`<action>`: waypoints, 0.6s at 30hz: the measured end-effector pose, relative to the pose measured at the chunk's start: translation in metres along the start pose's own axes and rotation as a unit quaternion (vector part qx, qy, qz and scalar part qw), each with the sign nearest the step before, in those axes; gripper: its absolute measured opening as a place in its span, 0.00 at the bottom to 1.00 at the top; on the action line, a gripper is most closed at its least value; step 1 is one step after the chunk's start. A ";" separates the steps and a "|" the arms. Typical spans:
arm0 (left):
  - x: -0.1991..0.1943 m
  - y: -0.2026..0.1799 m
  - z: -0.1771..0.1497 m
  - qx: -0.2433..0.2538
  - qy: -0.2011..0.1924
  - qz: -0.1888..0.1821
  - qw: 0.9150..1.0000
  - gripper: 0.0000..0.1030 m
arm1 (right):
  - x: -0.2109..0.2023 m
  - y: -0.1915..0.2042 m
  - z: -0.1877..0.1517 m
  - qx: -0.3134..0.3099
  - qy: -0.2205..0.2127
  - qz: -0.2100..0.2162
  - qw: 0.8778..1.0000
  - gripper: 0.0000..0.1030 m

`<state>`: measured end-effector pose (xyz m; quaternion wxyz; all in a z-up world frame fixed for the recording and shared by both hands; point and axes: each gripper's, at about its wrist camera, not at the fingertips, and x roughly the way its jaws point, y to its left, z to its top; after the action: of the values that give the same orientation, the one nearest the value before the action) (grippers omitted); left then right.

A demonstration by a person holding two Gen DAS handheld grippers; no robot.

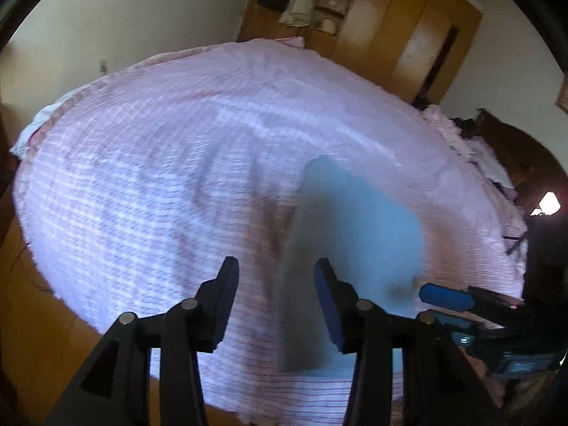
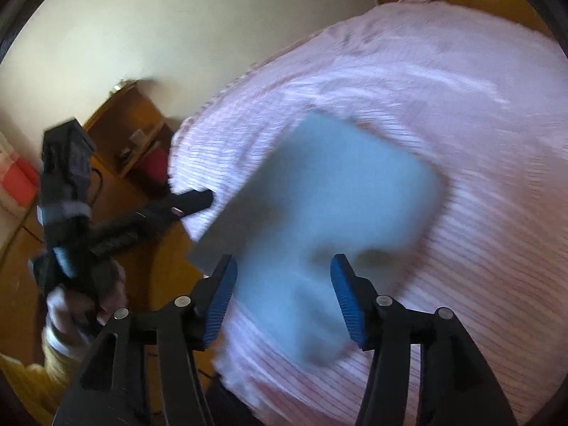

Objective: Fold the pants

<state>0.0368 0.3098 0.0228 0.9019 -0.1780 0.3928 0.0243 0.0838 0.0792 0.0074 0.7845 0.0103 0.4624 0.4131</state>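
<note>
The light blue pants (image 2: 319, 220) lay on the pink striped bedspread (image 2: 479, 177), near the edge of the bed closest to us, already gathered into a compact, roughly L-shaped bundle; motion blur hid their seams and waistband. We judged the cloth to be light, soft and limp, so it would sag and slide on the bedspread if lifted from one point; taking a folded edge or a corner with each gripper, and keeping the layers pinched together, seemed to us the safer hold. Our right gripper (image 2: 284, 305) hung just above the near end of the pants with its blue-padded jaws spread wide and nothing between them. Our left gripper (image 1: 275, 301) was beside the pants, over bare bedspread at their left edge, its jaws likewise wide apart and empty. In the left wrist view the right gripper's blue pad (image 1: 445, 296) showed close by the pants' right side. Beyond the pants, past the far end of the bed, stood a wooden wardrobe (image 1: 408, 35), and to their left, off the bed, a low wooden shelf (image 2: 135, 142) against the pale wall.
</note>
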 end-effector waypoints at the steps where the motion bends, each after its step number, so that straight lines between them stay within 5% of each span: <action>1: 0.000 -0.003 0.001 0.003 0.001 -0.011 1.000 0.55 | -0.005 -0.007 -0.005 0.001 -0.002 -0.018 1.000 0.49; 5: 0.016 -0.016 0.002 0.016 0.024 -0.044 0.999 0.58 | -0.002 -0.031 -0.017 0.030 0.017 -0.041 0.999 0.55; 10: 0.045 -0.021 -0.001 0.045 0.049 -0.034 0.997 0.58 | 0.020 -0.053 -0.025 0.102 0.045 -0.014 0.994 0.55; 18: 0.072 -0.025 -0.013 0.096 0.070 -0.007 0.993 0.60 | 0.053 -0.048 -0.019 0.101 0.053 0.005 0.994 0.55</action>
<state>0.0822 0.2751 -0.0291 0.8853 -0.0943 0.4543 -0.0321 0.1131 0.0752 -0.0606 0.7517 0.0698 0.5422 0.3687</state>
